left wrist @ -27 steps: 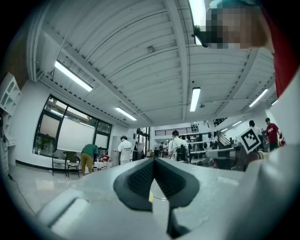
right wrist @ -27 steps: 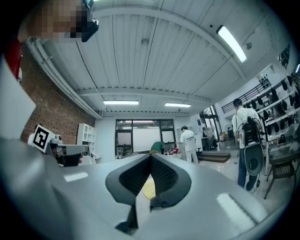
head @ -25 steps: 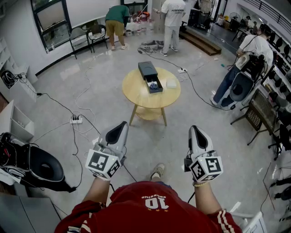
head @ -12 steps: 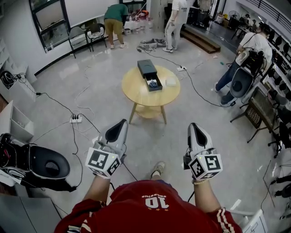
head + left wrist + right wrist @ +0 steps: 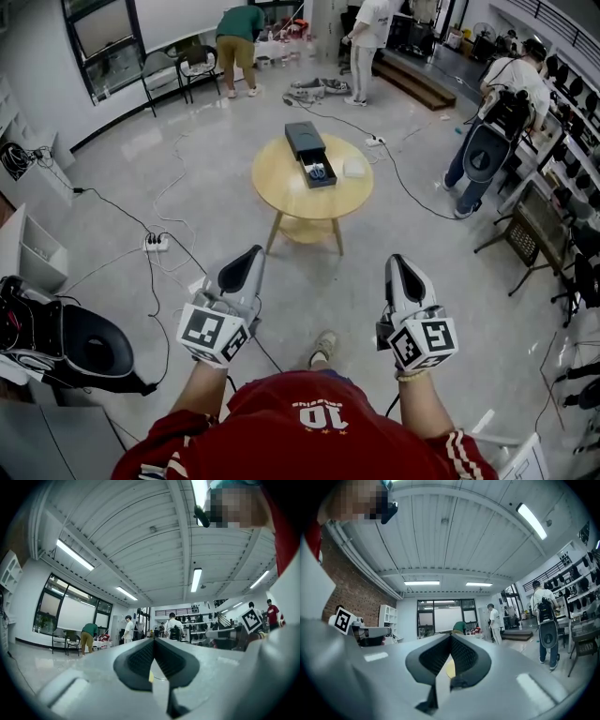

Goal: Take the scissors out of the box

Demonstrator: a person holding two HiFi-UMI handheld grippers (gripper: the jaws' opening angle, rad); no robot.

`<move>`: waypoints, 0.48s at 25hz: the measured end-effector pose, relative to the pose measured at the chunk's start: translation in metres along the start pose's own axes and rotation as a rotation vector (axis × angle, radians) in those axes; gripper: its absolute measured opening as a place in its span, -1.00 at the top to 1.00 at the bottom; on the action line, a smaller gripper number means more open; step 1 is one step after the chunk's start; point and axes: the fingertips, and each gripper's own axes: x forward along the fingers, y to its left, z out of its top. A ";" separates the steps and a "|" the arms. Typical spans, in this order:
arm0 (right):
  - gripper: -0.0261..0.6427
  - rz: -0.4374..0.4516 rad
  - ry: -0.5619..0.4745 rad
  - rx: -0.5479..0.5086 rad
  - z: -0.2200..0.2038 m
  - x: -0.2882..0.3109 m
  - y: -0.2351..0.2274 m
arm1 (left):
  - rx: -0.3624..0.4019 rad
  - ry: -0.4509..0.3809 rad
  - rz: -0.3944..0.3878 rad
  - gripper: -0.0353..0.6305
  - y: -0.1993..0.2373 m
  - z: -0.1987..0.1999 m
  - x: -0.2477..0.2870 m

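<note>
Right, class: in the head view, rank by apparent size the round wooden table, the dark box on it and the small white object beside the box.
Largest: round wooden table.
Then the dark box.
Smallest: small white object.
Similar distance, so order holds.

The desk (image 5: 281,192) was pale yellow, the box (image 5: 305,141) on it dark grey. The left tool (image 5: 251,255) and right tool (image 5: 397,262) were grey, with black-and-white square markers.

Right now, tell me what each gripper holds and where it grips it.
Nothing. The left gripper and right gripper are both shut and empty; the scissors lie in the box.
</note>
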 end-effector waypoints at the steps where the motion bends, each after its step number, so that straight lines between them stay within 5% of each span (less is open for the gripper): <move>1: 0.92 0.004 0.004 0.000 -0.001 0.001 0.000 | -0.002 0.001 -0.002 0.89 0.000 -0.001 0.001; 12: 0.92 0.027 0.016 0.008 0.000 0.036 -0.030 | -0.065 0.000 0.000 0.89 0.014 -0.007 0.048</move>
